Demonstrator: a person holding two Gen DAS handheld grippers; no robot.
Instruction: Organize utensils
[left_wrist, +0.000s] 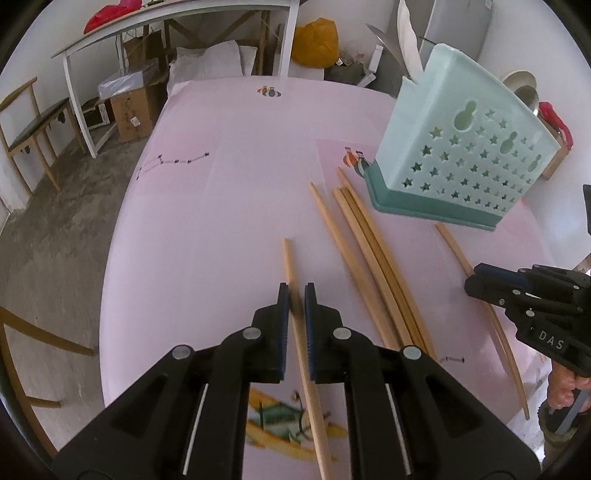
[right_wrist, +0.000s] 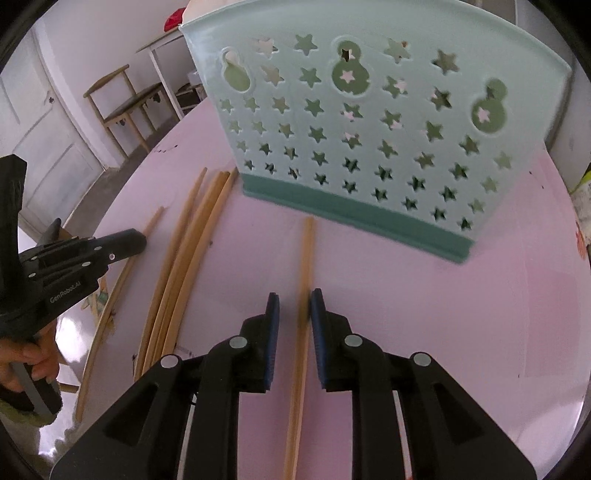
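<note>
Wooden chopsticks lie loose on the pink table. My left gripper (left_wrist: 296, 291) straddles one chopstick (left_wrist: 289, 258), pads a little apart from it, open. A bundle of several chopsticks (left_wrist: 373, 254) lies to its right. My right gripper (right_wrist: 294, 302) straddles a pair of chopsticks (right_wrist: 307, 243) lying together, jaws open around them. The mint star-perforated utensil holder (right_wrist: 362, 122) stands just beyond them; it also shows in the left wrist view (left_wrist: 458, 147), holding a spatula and ladles. The right gripper shows in the left wrist view (left_wrist: 476, 277) over that pair.
The pink tablecloth (left_wrist: 221, 206) has cartoon prints. Beyond the table are a white desk (left_wrist: 177, 33), cardboard boxes (left_wrist: 129, 110), a yellow bag (left_wrist: 317, 40) and wooden chairs (right_wrist: 122, 99). The left gripper shows in the right wrist view (right_wrist: 136, 240).
</note>
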